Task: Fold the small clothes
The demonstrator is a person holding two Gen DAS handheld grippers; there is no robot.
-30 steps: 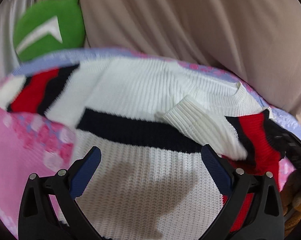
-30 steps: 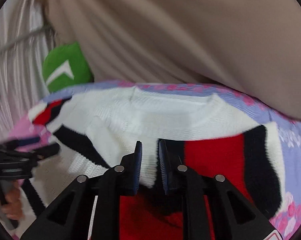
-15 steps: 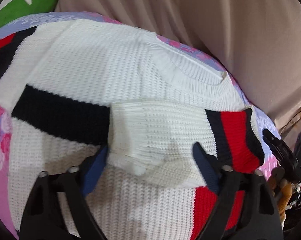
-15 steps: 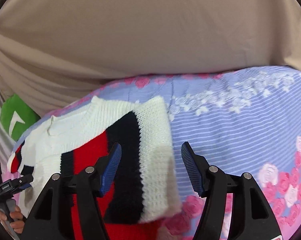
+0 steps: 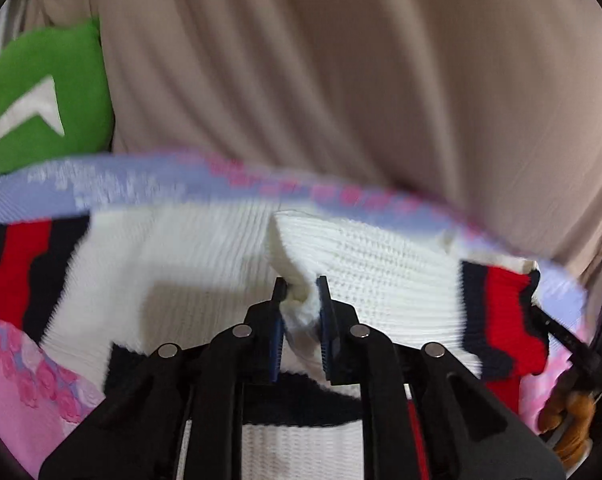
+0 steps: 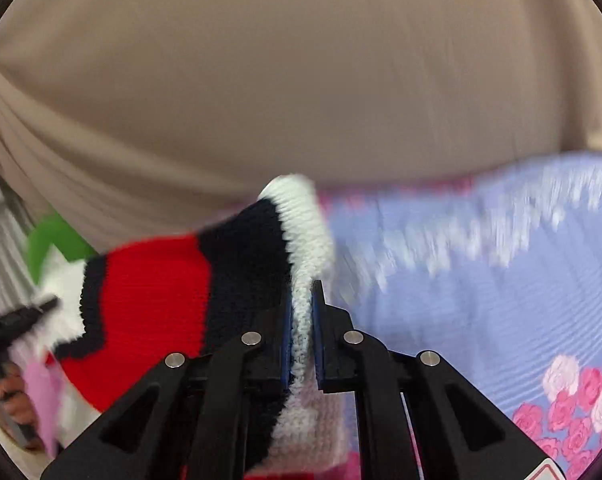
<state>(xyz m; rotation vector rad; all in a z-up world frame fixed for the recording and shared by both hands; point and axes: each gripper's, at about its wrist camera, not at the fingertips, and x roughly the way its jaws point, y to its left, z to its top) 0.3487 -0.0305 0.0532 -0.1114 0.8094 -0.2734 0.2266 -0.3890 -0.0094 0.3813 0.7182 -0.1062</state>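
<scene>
Now, in the left wrist view, the left tool [image 5: 300,292] is closing and its pads already pinch the white cuff [image 5: 297,264] of the sweater [image 5: 205,264]; half a second ago the jaws were wide around this folded sleeve. The sweater lies on the flowered bed sheet [image 5: 113,184], with a green cushion [image 5: 45,96] at ten o'clock.

In the right wrist view, the right tool [image 6: 301,300] is also closing, clenched on the white knit edge [image 6: 303,240] beside the black and red stripes, where before it stood open. I judge both tools now have their grip, so the sleeve can be lifted and folded again.
</scene>
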